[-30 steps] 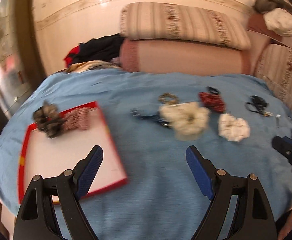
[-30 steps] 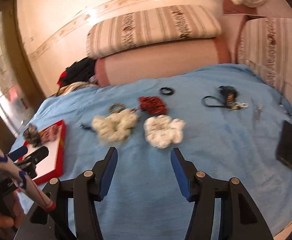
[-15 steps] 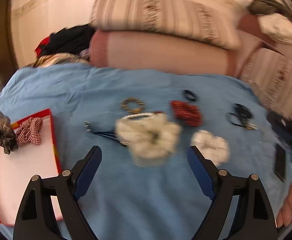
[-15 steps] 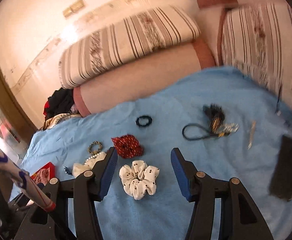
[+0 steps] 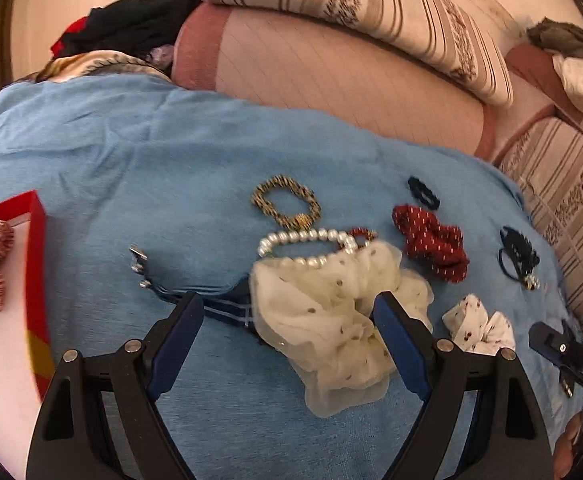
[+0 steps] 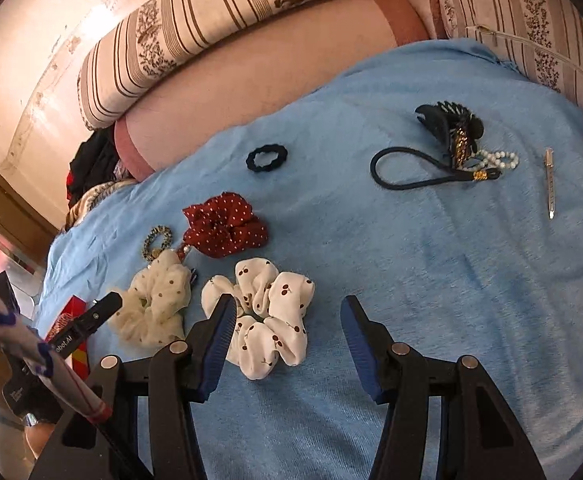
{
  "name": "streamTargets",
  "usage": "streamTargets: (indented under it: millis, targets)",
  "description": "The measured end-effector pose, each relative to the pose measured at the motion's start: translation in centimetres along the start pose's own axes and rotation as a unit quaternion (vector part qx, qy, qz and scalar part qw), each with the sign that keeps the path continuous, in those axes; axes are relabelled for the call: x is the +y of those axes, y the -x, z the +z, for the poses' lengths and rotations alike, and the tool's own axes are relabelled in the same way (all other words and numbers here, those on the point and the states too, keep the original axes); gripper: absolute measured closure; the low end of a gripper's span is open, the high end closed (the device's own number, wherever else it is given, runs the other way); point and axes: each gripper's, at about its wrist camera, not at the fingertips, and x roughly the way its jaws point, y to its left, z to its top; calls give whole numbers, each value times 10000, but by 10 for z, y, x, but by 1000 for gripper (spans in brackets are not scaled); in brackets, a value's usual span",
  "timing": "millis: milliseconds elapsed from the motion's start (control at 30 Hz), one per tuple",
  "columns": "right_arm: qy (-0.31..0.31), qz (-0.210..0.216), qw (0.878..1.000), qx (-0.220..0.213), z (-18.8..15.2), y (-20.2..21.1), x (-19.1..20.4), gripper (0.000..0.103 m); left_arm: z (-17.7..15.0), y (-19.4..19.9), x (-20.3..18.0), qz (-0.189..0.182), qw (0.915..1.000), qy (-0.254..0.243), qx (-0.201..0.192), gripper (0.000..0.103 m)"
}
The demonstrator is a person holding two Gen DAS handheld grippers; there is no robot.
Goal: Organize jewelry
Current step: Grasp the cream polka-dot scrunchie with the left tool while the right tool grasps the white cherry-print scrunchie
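Left wrist view: cream scrunchie (image 5: 331, 316) lies dead ahead of my left tool (image 5: 287, 320), jaws wide, empty.
Right tool (image 6: 287, 332), half-spread and empty, sits nearer the cherry scrunchie (image 6: 269, 320).

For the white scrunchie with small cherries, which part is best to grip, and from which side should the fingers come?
Grip one puffy lobe of the cherry scrunchie, probably the near one, coming down from above. It lies flat on the blue blanket, so its folds stand up and pinch easily. The right gripper, open, already hovers close to it.
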Motion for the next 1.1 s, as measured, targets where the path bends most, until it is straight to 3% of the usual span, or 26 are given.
streamTargets:
  millis: [67, 100, 133, 200, 300, 600, 633, 733, 800, 833, 867, 933, 1100]
  targets:
    - [7, -23, 10000, 42, -2, -4, 0, 44, -2, -4, -3, 0, 10000, -39, 1, 24]
    - [-8, -31, 10000, 64, -2, -6, -1, 44, -4, -6, -7, -12, 9999, -114, 17, 38]
    - [-34, -25, 9999, 102, -2, -9, -1, 44, -5, -8, -10, -7, 9998, -185, 37, 45]
    - [-45, 24, 9998, 186, -3, -13, -1, 44, -10, -15, -22, 86, 9987, -498, 92, 73]
    - [17, -49, 9998, 216, -4, -18, 1, 44, -16, -16, -32, 252, 9965, -791, -16, 86]
    - [86, -257, 9991, 341, -5, -40, 5, 46, -17, -7, -34, 186, 9956, -903, -152, 89]
    - [129, -324, 9988, 356, -6, -44, 6, 53, -17, -8, -34, 217, 9956, -907, -130, 88]
    - [247, -419, 9978, 457, -9, -52, 9, 86, -18, -16, -33, 298, 9955, -896, 21, 79]
    - [365, -447, 9974, 423, -10, -51, 12, 92, -18, -17, -33, 286, 9954, -912, 7, 67]
    - [433, -490, 9972, 360, -10, -50, 14, 92, -19, -16, -34, 277, 9951, -952, 0, 67]
    - [495, -523, 9970, 272, -10, -46, 16, 93, -19, -16, -35, 279, 9947, -992, -19, 67]
    - [597, -539, 9967, 140, -10, -40, 19, 93, -20, -16, -36, 237, 9945, -1017, -9, 88]
    - [754, -515, 9957, -147, -9, -25, 27, 93, -18, -6, -32, 164, 9953, -929, -199, 93]
